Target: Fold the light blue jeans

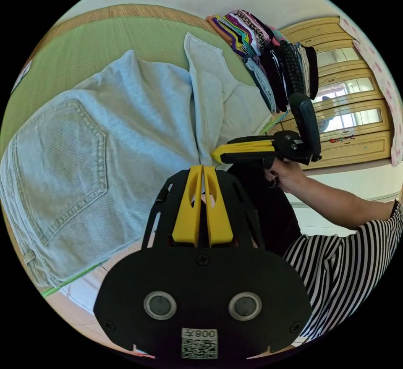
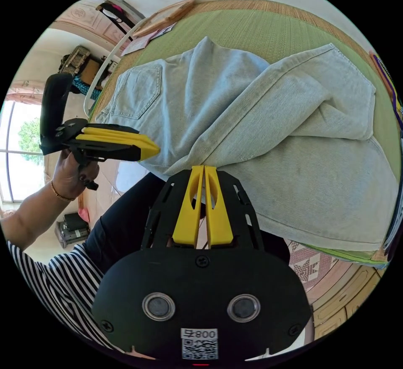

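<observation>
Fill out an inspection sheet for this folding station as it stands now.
Surface: green woven mat, largely covered by the jeans.
Job's things: light blue jeans spread on the mat, back pocket up, one leg doubled over with rumpled folds.
Clutter: stack of folded clothes at the mat's far edge, beside the leg ends.
Grippers: left gripper jaws closed at the jeans' near edge; right gripper jaws closed at the near edge where a fold bunches. Whether either pinches cloth cannot be told.
Cables: nothing seen.
Surroundings: wooden cabinet with glass panels; window; person in a striped top at the mat's edge.
</observation>
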A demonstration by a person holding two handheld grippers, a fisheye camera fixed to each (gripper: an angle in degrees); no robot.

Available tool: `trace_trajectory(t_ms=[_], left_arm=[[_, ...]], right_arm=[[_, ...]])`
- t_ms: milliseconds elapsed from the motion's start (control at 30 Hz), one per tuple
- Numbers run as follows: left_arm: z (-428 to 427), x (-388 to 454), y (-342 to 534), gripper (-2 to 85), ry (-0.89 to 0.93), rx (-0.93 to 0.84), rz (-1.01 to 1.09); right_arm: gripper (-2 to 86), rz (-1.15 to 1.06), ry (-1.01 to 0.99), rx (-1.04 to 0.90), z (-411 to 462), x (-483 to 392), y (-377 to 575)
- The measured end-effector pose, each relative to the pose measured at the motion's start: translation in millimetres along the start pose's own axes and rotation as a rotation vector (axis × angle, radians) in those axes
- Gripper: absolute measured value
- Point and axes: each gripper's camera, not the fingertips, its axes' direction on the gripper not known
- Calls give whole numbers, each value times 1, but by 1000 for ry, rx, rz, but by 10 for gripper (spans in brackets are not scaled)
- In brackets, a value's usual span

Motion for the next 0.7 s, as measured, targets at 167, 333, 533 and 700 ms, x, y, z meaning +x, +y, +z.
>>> trace_trajectory(t_ms=[167, 333, 533, 700], left_arm=[[31, -12, -46, 36, 9, -13, 1], [64, -30, -77, 62, 16, -73, -16], [90, -44, -94, 66, 4, -98, 2], [107, -58, -101, 70, 44, -80, -15]], right_arm=[[10, 28, -47, 20, -29, 7, 7], [51, 142, -36, 118, -81, 42, -6], [77, 182, -1, 161, -128, 70, -66], [86, 204, 64, 108, -135, 77, -116]])
